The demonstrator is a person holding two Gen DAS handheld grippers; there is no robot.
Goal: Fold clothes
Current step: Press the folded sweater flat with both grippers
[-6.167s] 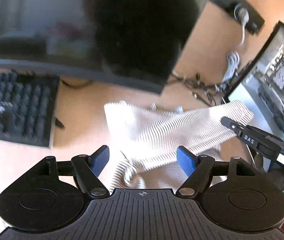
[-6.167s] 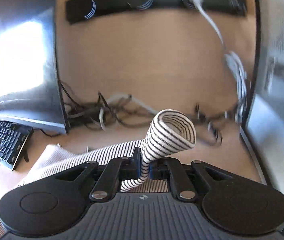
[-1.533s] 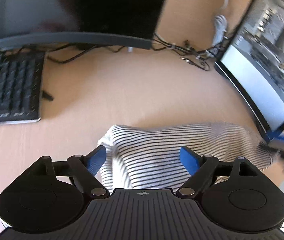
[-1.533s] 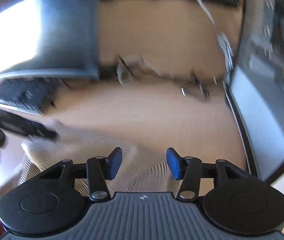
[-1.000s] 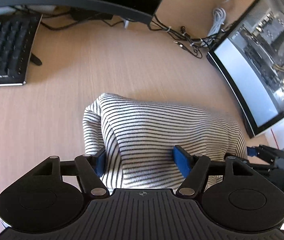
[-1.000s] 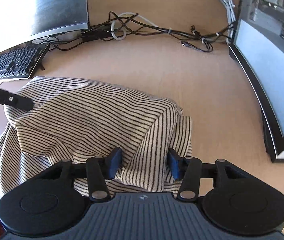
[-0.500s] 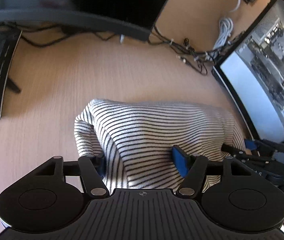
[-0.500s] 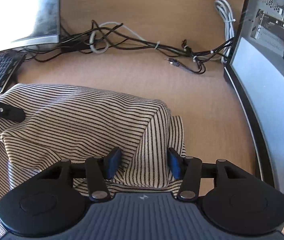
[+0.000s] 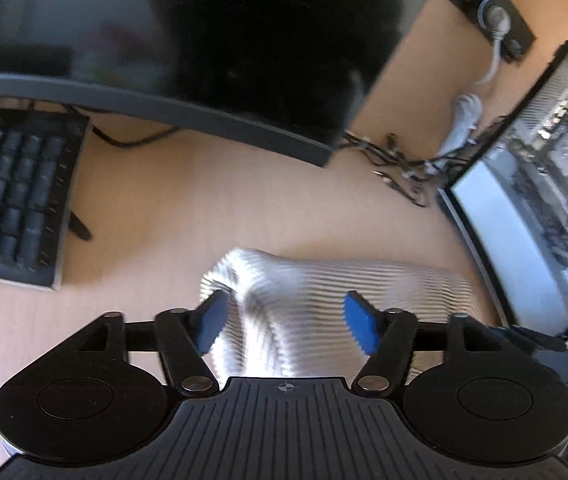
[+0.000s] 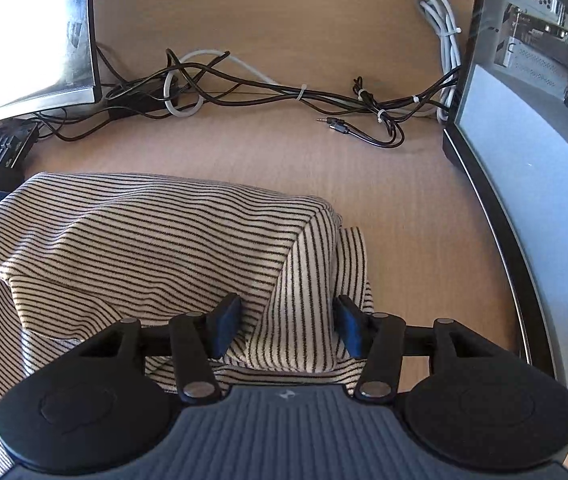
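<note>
A cream garment with thin dark stripes (image 10: 155,240) lies folded over in a heap on the wooden desk (image 10: 284,160). My right gripper (image 10: 287,330) is open, its blue pads on either side of the garment's near right fold, holding nothing. My left gripper (image 9: 286,322) is open above the garment's left end (image 9: 324,292), which is blurred in the left wrist view. The garment's near edge is hidden behind both gripper bodies.
A curved monitor (image 9: 163,40) and black keyboard (image 9: 11,196) stand at the left. A second monitor (image 10: 532,160) stands along the right. Tangled cables (image 10: 284,92) lie along the back of the desk, with a loose audio plug (image 10: 336,123).
My left gripper has lifted and pulled back from the garment, jaws wider, its left pad now clear of the cloth. My right gripper has edged forward and stays open over the right fold.
</note>
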